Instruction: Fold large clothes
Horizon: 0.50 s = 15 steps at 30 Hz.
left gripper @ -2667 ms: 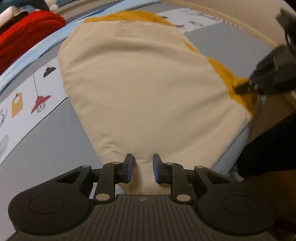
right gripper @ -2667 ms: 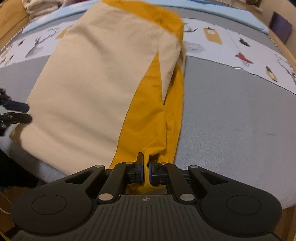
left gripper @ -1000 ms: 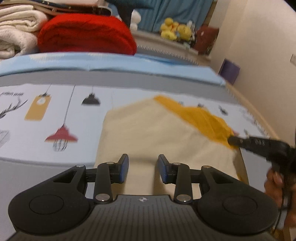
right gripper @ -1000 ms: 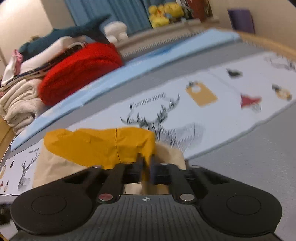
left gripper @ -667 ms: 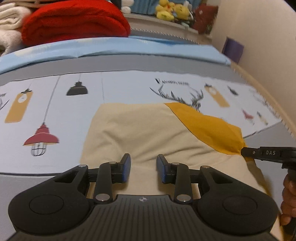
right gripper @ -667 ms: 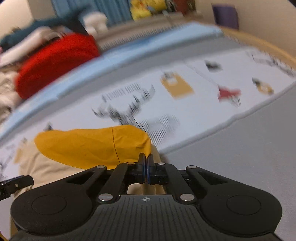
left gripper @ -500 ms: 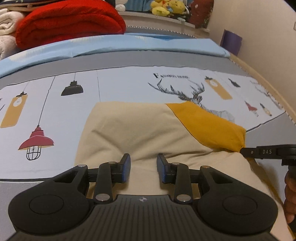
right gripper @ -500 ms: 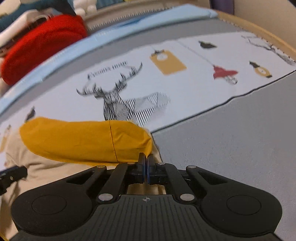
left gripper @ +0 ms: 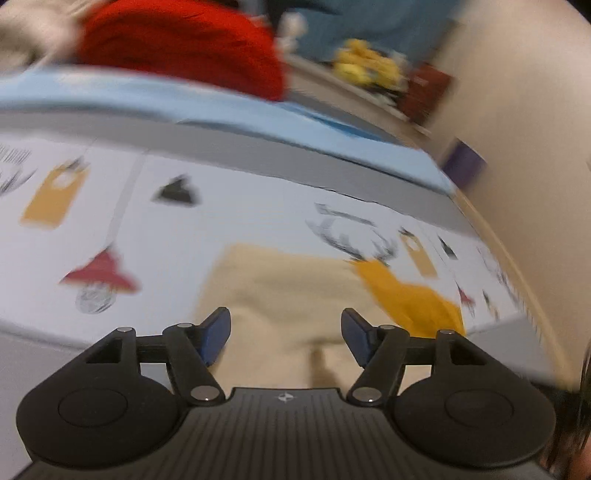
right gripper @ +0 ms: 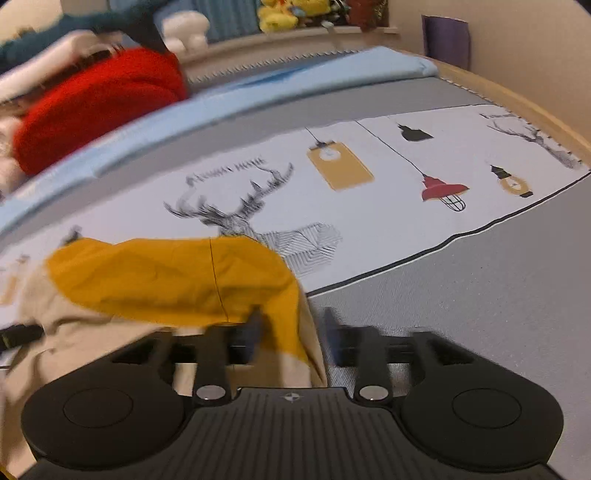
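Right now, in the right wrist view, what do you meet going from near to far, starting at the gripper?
right gripper, jaws opening with fabric between them → beige and mustard garment → deer print on the bedcover → light blue blanket → yellow plush toys on the shelf

The right claw (right gripper: 291, 332) is opening, its 2 fingers apart around the beige-and-mustard garment (right gripper: 177, 280) lying on the printed bed cover (right gripper: 388, 206).

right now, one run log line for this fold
phase: releasing fold | left gripper: opening, off cloth | right gripper: opening, garment edge between jaws | garment: folded on bed
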Available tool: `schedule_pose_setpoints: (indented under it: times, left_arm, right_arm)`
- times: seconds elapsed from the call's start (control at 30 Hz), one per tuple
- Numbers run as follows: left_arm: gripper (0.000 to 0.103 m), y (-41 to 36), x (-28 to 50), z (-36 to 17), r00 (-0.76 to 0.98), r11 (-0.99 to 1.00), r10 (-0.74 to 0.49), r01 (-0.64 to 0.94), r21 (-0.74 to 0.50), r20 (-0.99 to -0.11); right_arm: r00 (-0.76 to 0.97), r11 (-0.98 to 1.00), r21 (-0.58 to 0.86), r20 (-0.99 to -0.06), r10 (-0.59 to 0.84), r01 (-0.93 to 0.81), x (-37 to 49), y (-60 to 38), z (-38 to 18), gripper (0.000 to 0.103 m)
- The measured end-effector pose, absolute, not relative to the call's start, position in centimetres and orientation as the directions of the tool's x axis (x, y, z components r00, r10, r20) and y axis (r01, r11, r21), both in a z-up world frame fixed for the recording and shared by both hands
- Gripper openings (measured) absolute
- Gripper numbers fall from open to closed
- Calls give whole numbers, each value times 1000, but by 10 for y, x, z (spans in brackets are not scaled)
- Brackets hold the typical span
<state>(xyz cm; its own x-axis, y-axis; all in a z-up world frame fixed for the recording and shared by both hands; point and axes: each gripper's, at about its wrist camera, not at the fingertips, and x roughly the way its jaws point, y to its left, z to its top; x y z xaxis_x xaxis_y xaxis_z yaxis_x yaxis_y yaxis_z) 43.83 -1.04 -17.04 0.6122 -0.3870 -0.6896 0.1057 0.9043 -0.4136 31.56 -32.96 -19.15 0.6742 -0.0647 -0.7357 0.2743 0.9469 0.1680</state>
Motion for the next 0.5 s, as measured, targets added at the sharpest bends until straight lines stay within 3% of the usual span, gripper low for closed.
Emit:
schedule_pose_setpoints:
  times: [0.1,0.13,0.17,0.27,0.3,0.33,0.4,0.43,0.47,0.5]
  left_arm:
    - [72,21,448,-202,465,870,-427,-24,-493,-776]
    - [78,28,449,-217,410,851,-460,-50,-522,-788]
    - [83,35,449,-233,372,815,-510,-79,-574,-776]
    - [84,48,448,-255,359,718,-609,-130,-684,-707]
    - [83,48,449,-256,361,703,-625,-124,-700,-691]
    - [74,46,450,-259,358,679,-649,-124,-723,-671]
    - [73,39,451,-260,370,675,-644,-135,-725,-669]
    - [68,36,453,-259,379,689,-629,-132,-713,-679]
    - [62,32,454,-256,392,703,-612,-130,-700,-687]
    - [57,29,456,-252,410,707,-601,-127,-695,-686]
  right_arm:
    - [624,933,234,-781,12,274,297,-343,-196,60]
    - [600,925,264,-799,50,275,292,-347,-201,60]
    - [564,916,292,-821,92,276,288,-352,-207,60]
    - [506,884,376,-839,198,279,275,-363,-223,61]
    - [506,873,397,-835,216,282,271,-365,-226,61]
    - [509,866,409,-831,225,286,270,-367,-226,61]
    - [510,856,428,-826,241,289,273,-366,-227,61]
    - [510,854,435,-823,250,284,275,-364,-228,61]
    - [515,857,435,-820,251,275,278,-360,-228,55]
    - [515,862,432,-819,252,264,282,-356,-228,42]
